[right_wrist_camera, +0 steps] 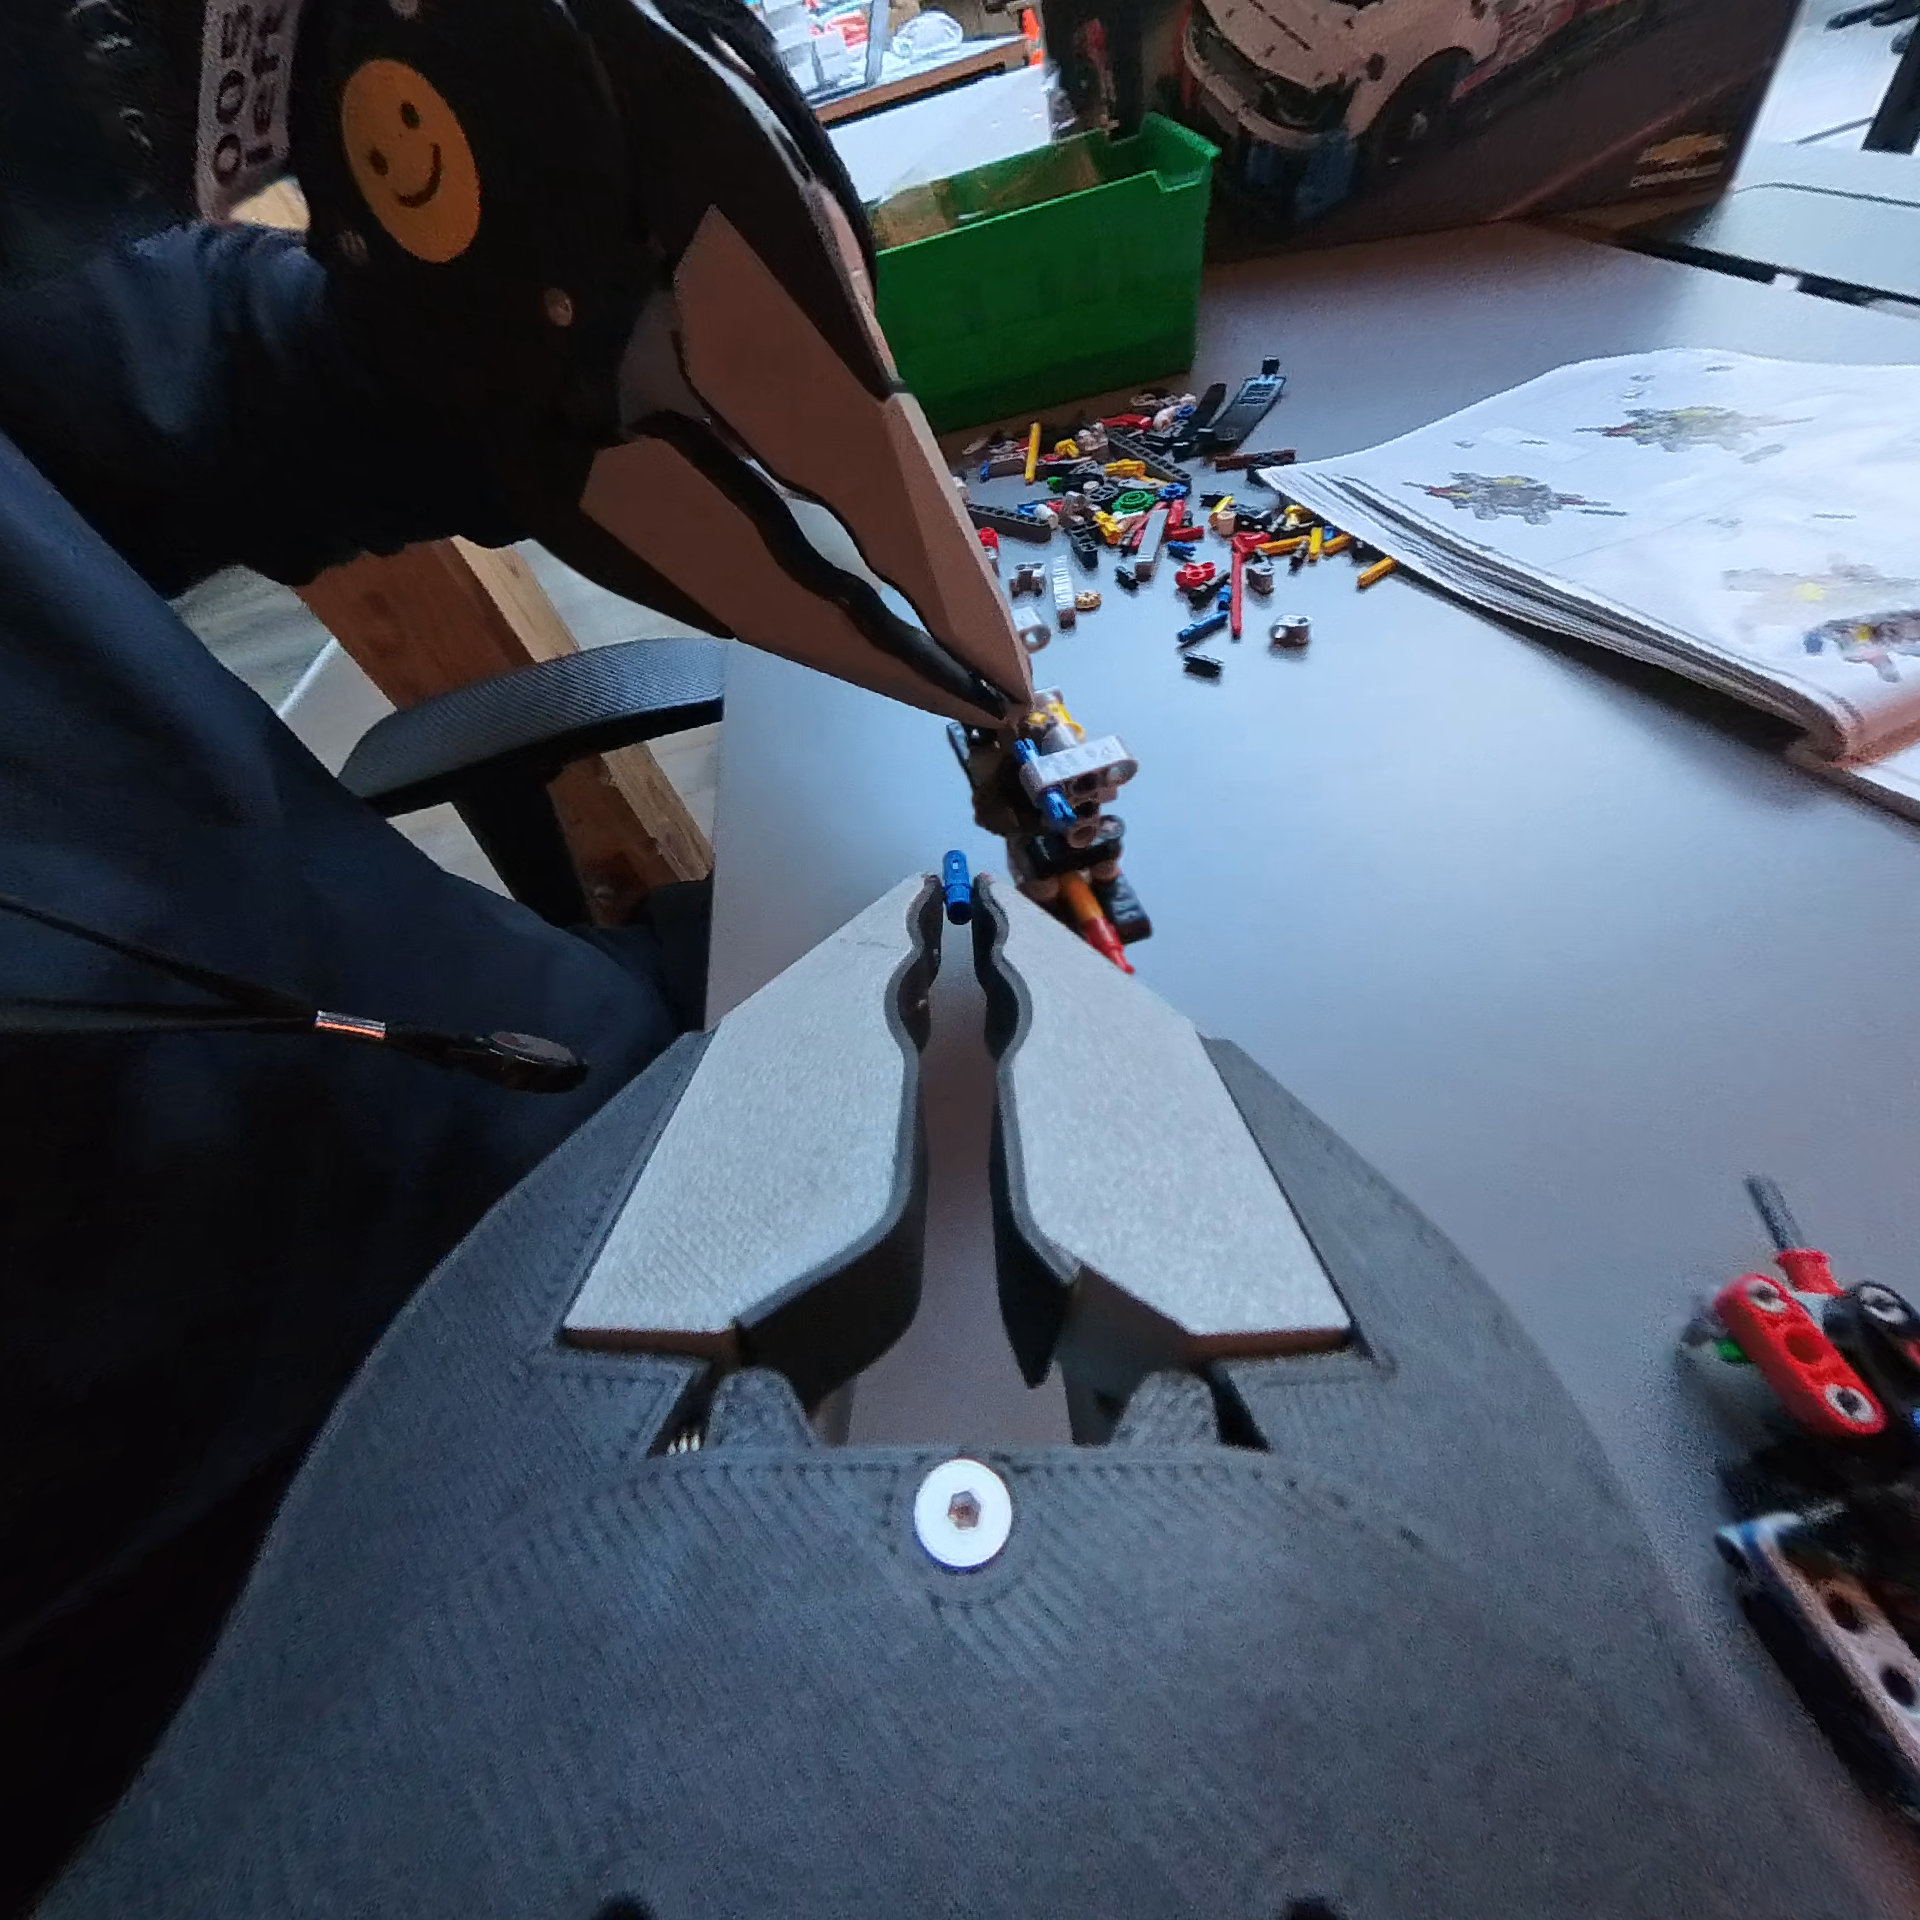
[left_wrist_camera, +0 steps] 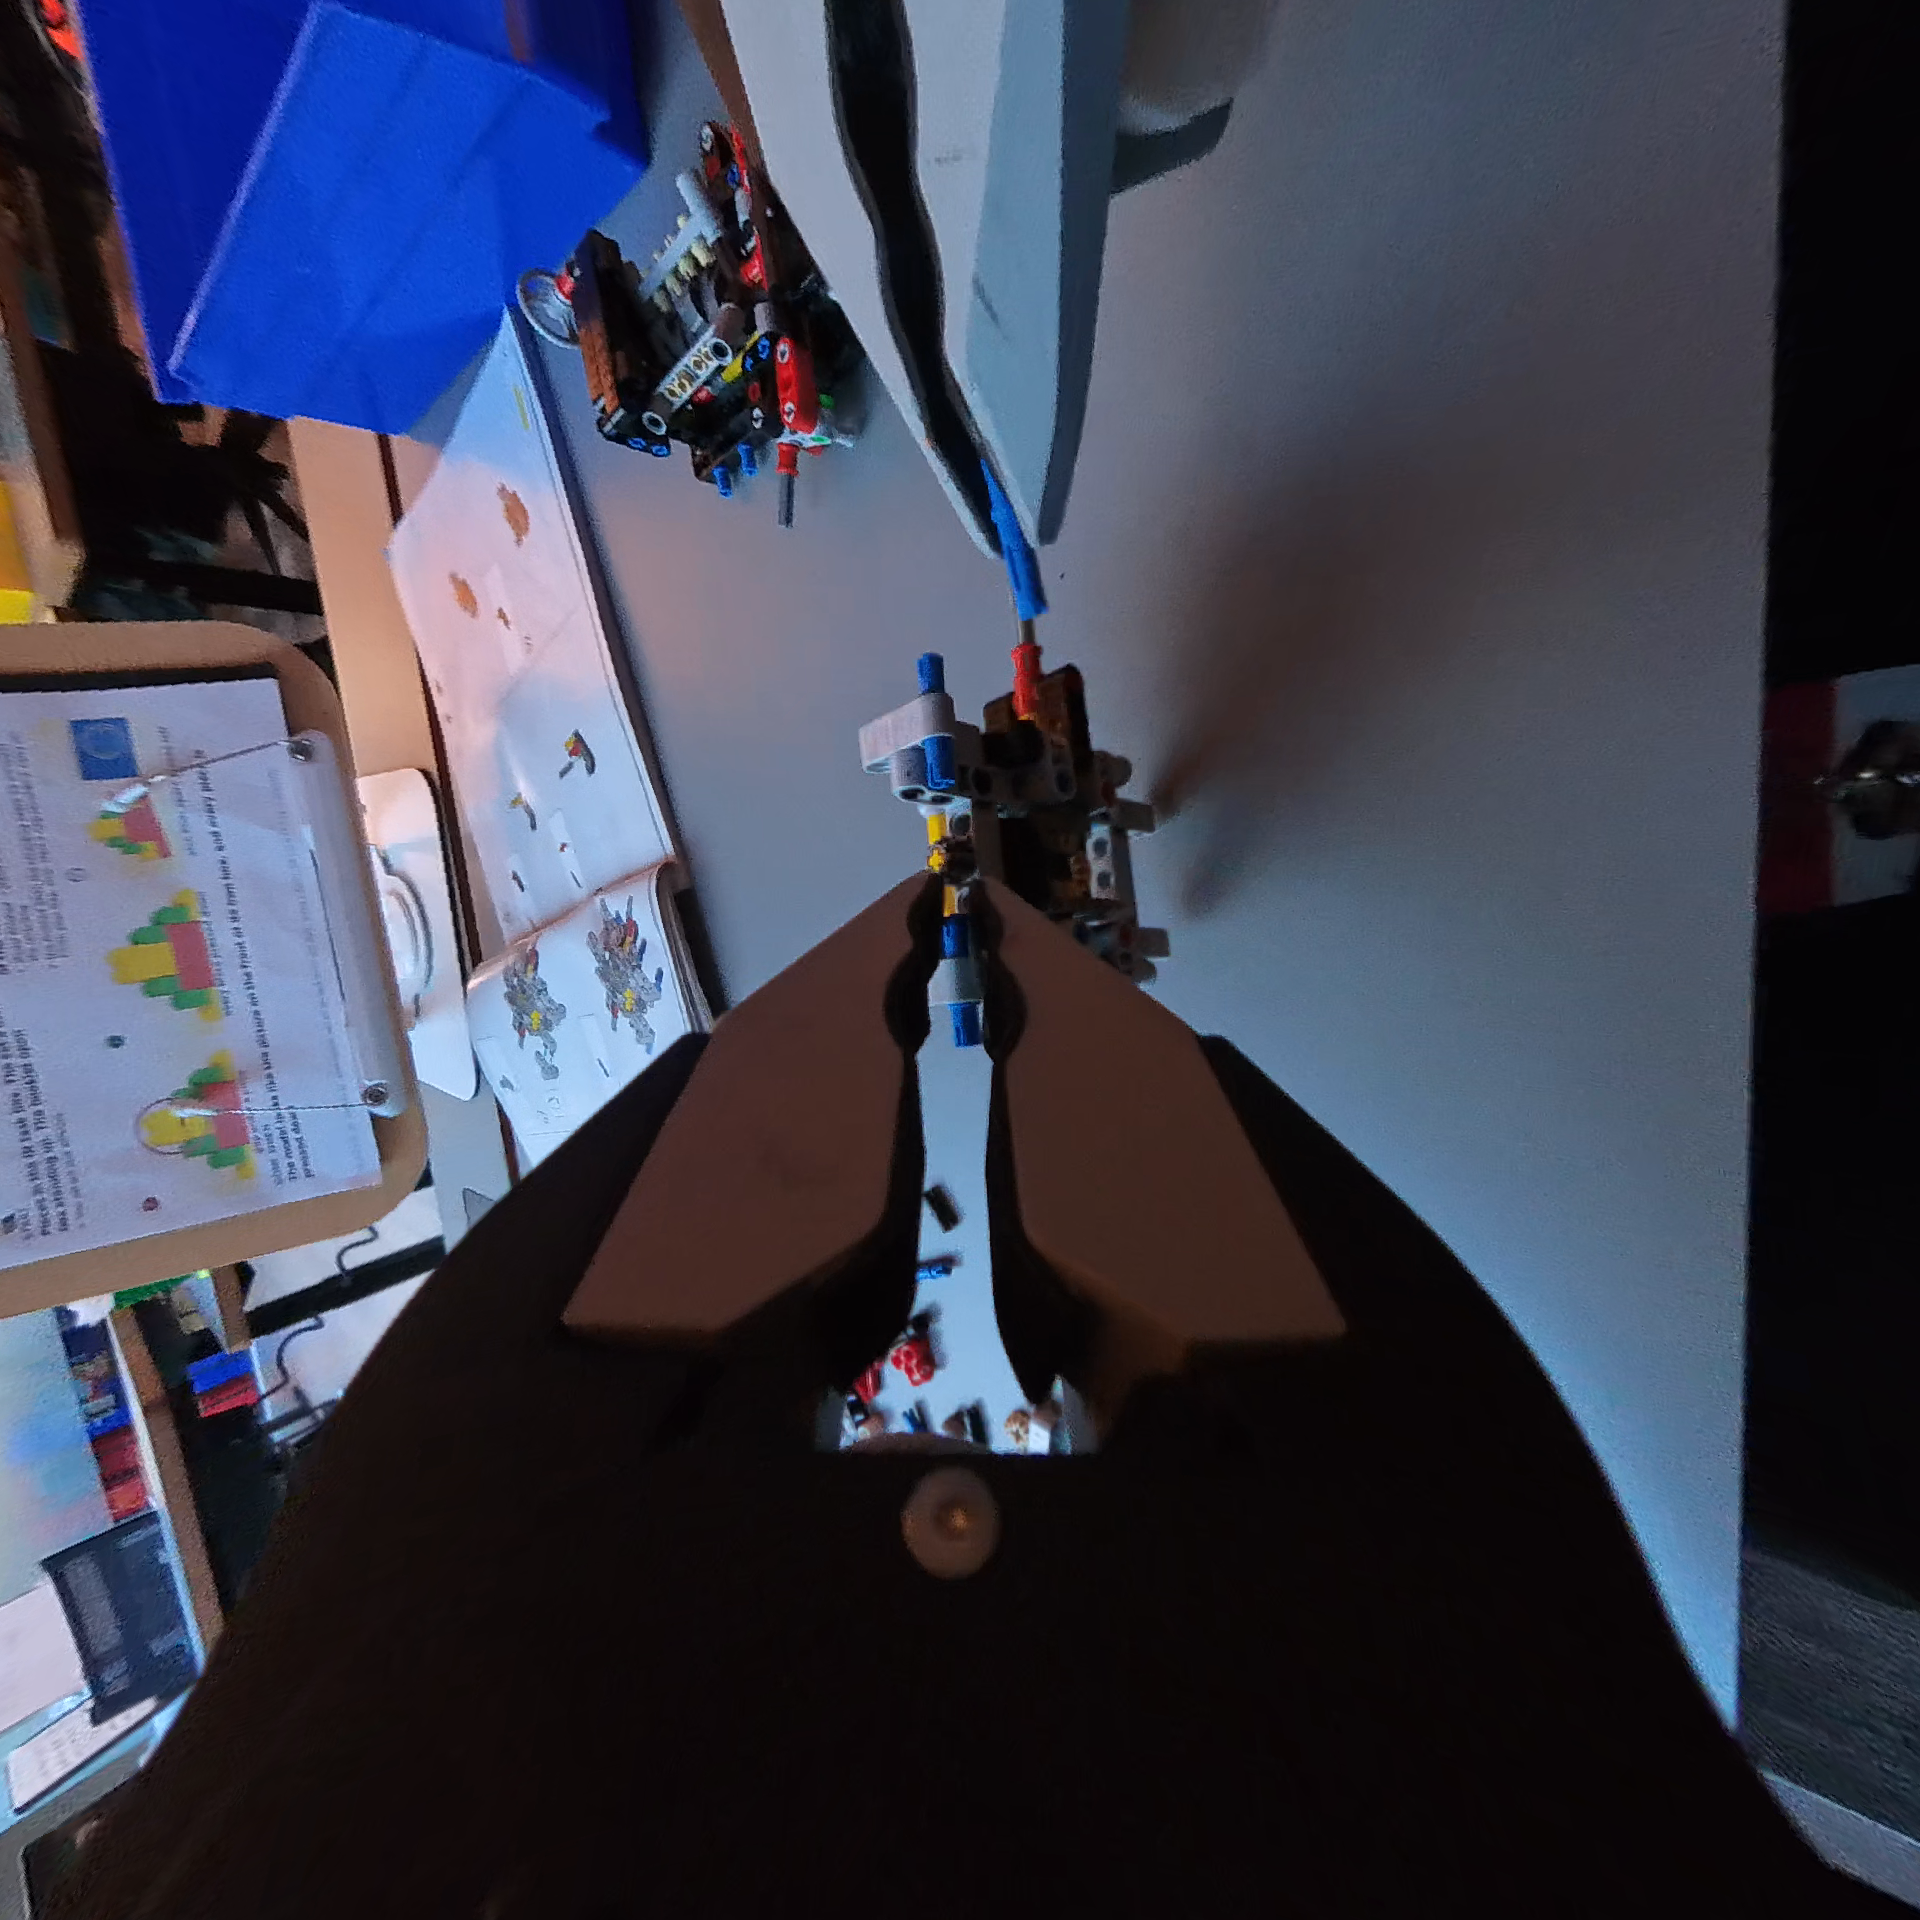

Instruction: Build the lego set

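Left wrist view: my left claw (left_wrist_camera: 957, 894) is clamped on the small brick model (left_wrist_camera: 1023, 821), held above the bench (left_wrist_camera: 1455, 520). My right claw (right_wrist_camera: 958, 896) pinches a blue pin (right_wrist_camera: 956, 885), near the model, not yet pushed in.

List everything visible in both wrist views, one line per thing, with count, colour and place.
Small brick assembly: one, grey, black, blue, yellow; clamped at the left gripper's tips above the table.
Blue pin: one; pinched in the right gripper's tips.
Loose parts pile: many, mixed; far table.
Instruction booklet: one, white; open, right.
Green bin: one; behind pile.
Second assembly: one, black-red; near blue bin.
Left gripper: tan fingers.
Right gripper: grey fingers.
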